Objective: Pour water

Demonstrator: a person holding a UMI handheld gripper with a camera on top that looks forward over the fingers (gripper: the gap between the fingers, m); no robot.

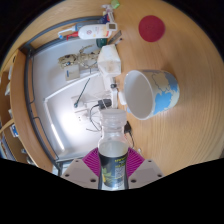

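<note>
One clear plastic bottle (113,150) clamped in gripper (113,170), tilted white cup (150,93) beyond

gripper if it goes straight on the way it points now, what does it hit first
The gripper already holds a clear bottle; straight ahead, its neck would probably meet the tilted white cup first, though depth is unclear.

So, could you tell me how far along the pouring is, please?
Done: the hand-held gripper is shut on the bottle, whose cap appears off. In hand: the bottle's mouth points toward the cup lying on its side on the table. Left: no water is visible pouring yet.
</note>
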